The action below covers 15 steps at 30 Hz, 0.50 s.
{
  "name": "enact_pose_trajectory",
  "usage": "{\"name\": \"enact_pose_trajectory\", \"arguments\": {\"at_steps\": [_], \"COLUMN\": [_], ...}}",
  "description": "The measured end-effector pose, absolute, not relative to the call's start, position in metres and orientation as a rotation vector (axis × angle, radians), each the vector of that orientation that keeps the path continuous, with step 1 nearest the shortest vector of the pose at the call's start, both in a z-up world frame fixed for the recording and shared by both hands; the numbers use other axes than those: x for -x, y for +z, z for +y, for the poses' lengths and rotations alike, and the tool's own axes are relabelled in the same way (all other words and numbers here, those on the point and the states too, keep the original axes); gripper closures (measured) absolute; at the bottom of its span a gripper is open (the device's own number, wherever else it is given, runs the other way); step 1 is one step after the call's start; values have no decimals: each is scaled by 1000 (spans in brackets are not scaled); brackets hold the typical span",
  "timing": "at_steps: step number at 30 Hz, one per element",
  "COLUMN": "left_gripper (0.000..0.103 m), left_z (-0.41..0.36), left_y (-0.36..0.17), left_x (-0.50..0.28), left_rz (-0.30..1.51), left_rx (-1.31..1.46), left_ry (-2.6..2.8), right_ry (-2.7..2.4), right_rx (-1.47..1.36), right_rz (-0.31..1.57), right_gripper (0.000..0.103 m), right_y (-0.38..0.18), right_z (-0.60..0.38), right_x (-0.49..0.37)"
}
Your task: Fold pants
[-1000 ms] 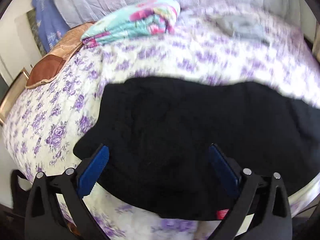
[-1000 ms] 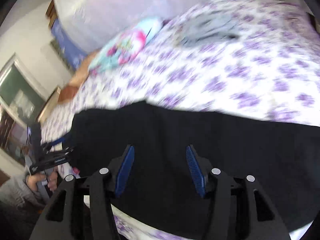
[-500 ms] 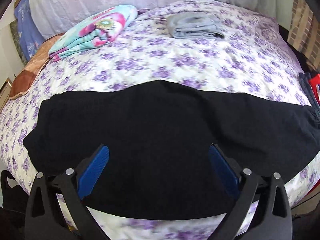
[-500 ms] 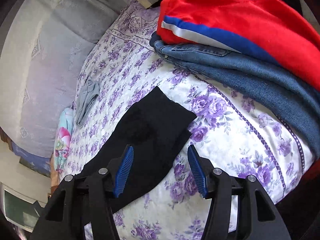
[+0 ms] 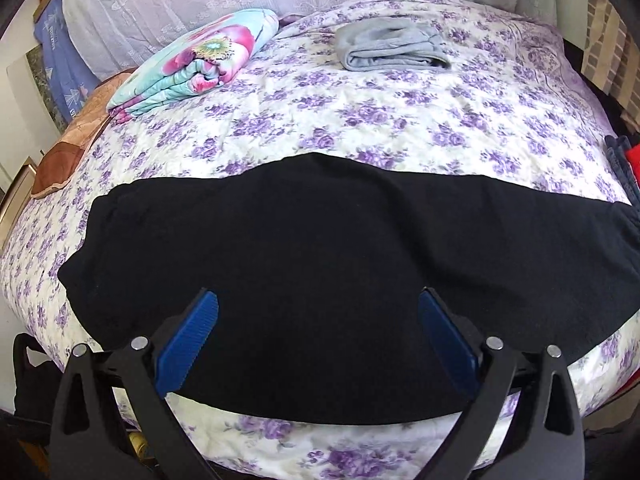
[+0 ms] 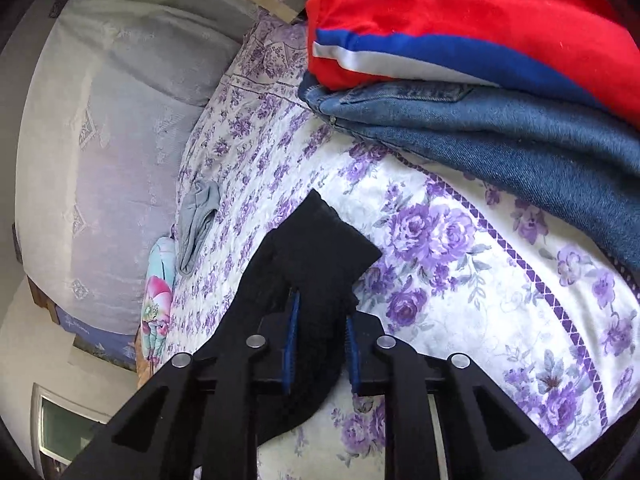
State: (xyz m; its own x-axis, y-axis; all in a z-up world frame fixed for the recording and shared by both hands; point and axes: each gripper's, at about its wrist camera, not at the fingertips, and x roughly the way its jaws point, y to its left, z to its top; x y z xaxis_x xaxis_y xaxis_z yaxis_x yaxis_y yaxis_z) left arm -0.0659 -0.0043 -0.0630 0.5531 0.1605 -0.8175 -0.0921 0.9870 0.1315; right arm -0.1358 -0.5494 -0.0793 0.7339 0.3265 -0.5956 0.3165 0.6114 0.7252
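Black pants (image 5: 320, 220) lie stretched sideways across the near part of the purple-flowered bed (image 5: 360, 120). My left gripper (image 5: 317, 296) is open and hovers over their middle, near the bed's front edge, with nothing between its fingers. In the right wrist view the leg end of the pants (image 6: 316, 240) lies on the quilt. My right gripper (image 6: 321, 304) is closing on it, and the black cloth is bunched up between the blue pads.
A folded grey garment (image 5: 390, 46) and a rolled floral blanket (image 5: 192, 64) lie at the back of the bed. Folded jeans (image 6: 480, 128) with a red garment (image 6: 480, 12) on top are stacked right beside the leg end. A brown cushion (image 5: 60, 152) sits far left.
The right gripper swung from over the pants' middle to the leg end by the jeans stack, then its jaws narrowed onto the cloth. The left gripper shifted right along the pants, then held still.
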Motion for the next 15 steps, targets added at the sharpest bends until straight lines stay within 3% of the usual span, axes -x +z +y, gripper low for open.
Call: {"name": "enact_pose_trajectory", "arguments": {"at_steps": [7, 15], "left_gripper": [5, 5], "left_z": [60, 172], "left_y": [-55, -42], "left_x": [70, 79], "left_rz": [946, 871], "left_rx": [-30, 143], "left_ry": [174, 247], "right_ry": [-28, 143], "right_rx": [-678, -305], "right_rz": [662, 612], "right_gripper": [84, 84], "right_y": [-7, 58], "right_z": [-492, -334], "right_x": [119, 75]}}
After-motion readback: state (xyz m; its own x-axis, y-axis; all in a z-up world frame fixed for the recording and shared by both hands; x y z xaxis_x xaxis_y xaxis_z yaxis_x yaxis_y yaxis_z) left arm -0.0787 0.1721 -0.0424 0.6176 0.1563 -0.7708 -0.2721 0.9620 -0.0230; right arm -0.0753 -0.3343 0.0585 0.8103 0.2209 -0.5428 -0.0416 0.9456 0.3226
